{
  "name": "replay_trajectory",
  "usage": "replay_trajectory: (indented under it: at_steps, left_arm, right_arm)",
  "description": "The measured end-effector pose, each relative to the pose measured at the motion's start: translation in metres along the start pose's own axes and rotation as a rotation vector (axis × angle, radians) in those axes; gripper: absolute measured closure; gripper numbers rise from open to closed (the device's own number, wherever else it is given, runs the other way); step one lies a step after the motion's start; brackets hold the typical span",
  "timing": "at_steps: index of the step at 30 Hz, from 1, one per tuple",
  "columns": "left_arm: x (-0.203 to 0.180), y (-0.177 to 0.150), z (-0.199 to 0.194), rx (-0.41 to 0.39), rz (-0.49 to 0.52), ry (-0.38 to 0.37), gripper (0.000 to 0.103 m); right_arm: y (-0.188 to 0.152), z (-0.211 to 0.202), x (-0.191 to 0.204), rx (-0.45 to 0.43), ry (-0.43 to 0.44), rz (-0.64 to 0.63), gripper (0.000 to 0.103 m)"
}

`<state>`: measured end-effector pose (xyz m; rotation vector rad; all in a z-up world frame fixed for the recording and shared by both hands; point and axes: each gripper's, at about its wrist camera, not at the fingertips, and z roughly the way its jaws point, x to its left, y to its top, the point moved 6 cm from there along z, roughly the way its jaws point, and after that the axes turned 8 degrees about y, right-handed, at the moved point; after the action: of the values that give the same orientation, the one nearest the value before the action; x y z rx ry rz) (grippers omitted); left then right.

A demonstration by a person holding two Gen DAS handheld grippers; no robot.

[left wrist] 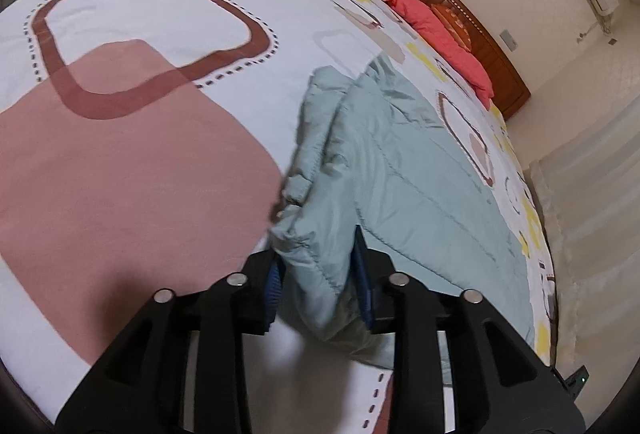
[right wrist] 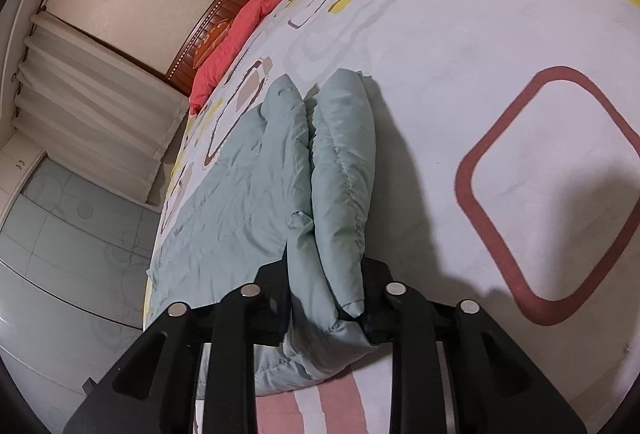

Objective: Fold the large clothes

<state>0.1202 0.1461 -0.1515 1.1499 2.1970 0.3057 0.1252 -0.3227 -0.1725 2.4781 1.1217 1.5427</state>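
Jacket (left wrist: pixel 400 169) spread on bed (left wrist: pixel 120 193), long axis stretched away from both grippers. Near edge pinched by left gripper (left wrist: pixel 320 286) and right gripper (right wrist: pixel 326 298); both clamped equally close.

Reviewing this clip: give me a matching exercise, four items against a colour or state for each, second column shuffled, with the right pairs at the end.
Column one:
1. puffer jacket
2. pillow
3. headboard
4. left gripper

Column two:
A. brown wood, at the far end of the bed
B. jaws shut on a bunched padded edge
C. pale green, quilted, lying on the bed
D. coral red, against the wooden board

Pairs: 1-C, 2-D, 3-A, 4-B
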Motion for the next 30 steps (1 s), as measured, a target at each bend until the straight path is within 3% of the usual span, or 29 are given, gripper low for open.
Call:
replay_trajectory:
  at_steps: [4, 9, 14, 18, 25, 30]
  left_arm:
    - [0.013, 0.001, -0.004, -0.003, -0.018, 0.013, 0.063]
    - [0.027, 0.004, -0.009, -0.006, -0.043, 0.015, 0.055]
    - [0.037, 0.005, -0.018, -0.011, -0.029, 0.041, 0.054]
    - [0.041, 0.008, -0.028, -0.042, 0.042, 0.110, 0.054]
    - [0.033, 0.021, -0.061, -0.196, 0.229, 0.262, 0.054]
    - [0.005, 0.027, -0.079, -0.255, 0.312, 0.241, 0.054]
  right_arm:
    - [0.003, -0.010, -0.009, -0.029, -0.017, 0.014, 0.060]
    - [0.008, -0.027, -0.024, -0.064, -0.039, 0.032, 0.057]
    - [0.013, -0.045, -0.041, -0.094, -0.085, 0.049, 0.057]
    - [0.017, -0.059, -0.042, -0.104, -0.165, -0.009, 0.057]
    - [0.017, -0.064, -0.003, -0.080, -0.252, -0.206, 0.057]
    - [0.007, -0.055, 0.042, -0.064, -0.235, -0.348, 0.057]
